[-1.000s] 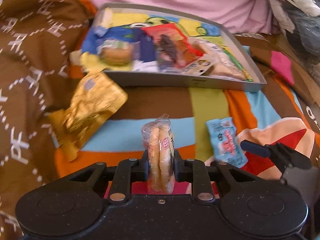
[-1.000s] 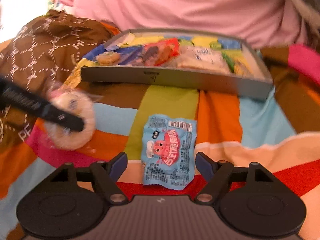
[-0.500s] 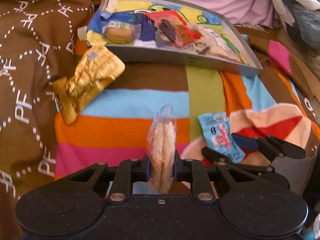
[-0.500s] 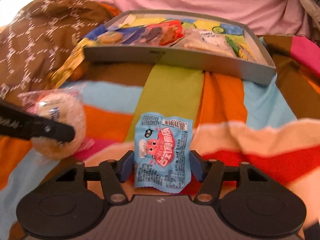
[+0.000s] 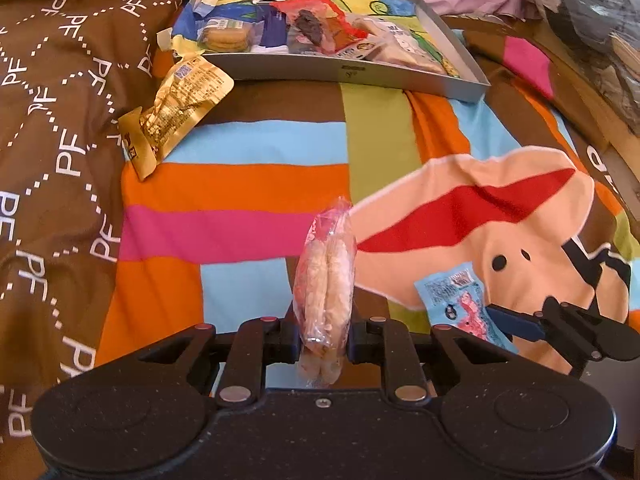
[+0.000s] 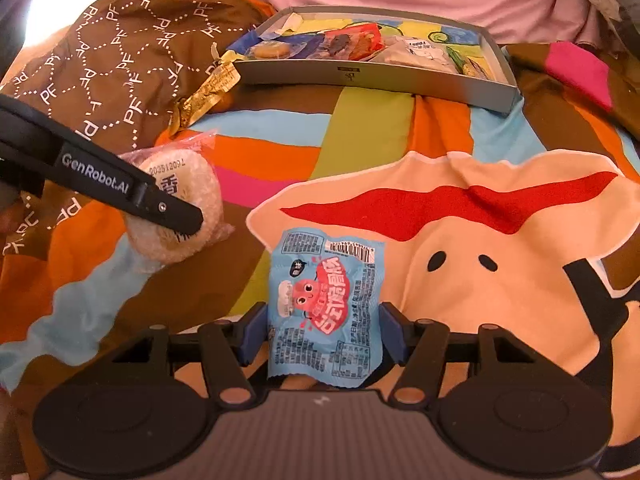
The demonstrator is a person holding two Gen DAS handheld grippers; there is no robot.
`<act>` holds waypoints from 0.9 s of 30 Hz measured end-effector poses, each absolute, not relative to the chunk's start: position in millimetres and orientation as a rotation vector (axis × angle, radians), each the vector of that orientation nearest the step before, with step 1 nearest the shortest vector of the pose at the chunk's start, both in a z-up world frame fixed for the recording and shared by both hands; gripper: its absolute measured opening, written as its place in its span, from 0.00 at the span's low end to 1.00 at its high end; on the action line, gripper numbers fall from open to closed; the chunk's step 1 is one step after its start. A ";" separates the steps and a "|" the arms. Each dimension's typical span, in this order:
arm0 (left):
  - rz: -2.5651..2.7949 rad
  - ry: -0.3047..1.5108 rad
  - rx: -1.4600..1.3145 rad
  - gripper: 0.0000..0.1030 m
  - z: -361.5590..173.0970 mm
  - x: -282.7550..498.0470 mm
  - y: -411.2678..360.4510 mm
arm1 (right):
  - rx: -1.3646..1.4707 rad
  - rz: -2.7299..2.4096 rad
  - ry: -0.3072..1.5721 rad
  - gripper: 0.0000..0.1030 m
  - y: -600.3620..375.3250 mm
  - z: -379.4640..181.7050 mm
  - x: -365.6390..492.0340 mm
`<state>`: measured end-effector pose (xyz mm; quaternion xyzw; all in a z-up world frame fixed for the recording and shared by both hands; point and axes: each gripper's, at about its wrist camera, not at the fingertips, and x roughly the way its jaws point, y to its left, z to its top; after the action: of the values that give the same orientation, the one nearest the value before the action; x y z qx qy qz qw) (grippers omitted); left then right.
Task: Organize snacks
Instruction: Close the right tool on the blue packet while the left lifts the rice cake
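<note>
The left gripper (image 5: 323, 344) clamps a round pale rice cracker in clear wrap (image 5: 325, 280), stamped "20251209", its arm lettered "GenRobot.AI". The right gripper (image 6: 323, 332) pinches a light-blue snack packet with a red cartoon figure (image 6: 325, 304); its small print is unreadable. Beyond lie a crumpled gold foil pouch (image 5: 176, 108) and a grey shallow cardboard tray (image 5: 344, 74) of snacks, on a striped colourful blanket (image 5: 240, 184).
</note>
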<state>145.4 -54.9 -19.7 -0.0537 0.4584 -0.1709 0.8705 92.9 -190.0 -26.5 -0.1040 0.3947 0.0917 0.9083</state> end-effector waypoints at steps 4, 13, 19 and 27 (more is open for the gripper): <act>-0.351 0.952 -0.103 0.21 -19.9 140.0 -56.7 | -0.247 0.190 0.789 0.63 -183.4 -30.8 94.7; -0.351 0.949 -0.108 0.20 -20.3 140.5 -54.5 | -0.213 0.206 0.779 0.71 -182.7 -42.3 106.9; -0.350 0.947 -0.109 0.20 -20.3 139.7 -54.5 | -0.217 0.207 0.771 0.62 -182.0 -44.1 103.8; -0.341 0.918 -0.114 0.20 -16.9 138.9 -54.3 | -0.227 0.197 0.742 0.60 -178.8 -42.9 95.0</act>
<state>138.9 -54.3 -16.9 -0.0547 0.4404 -0.1636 0.8811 95.0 -178.8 -42.9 -0.1103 0.3611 0.0958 0.9210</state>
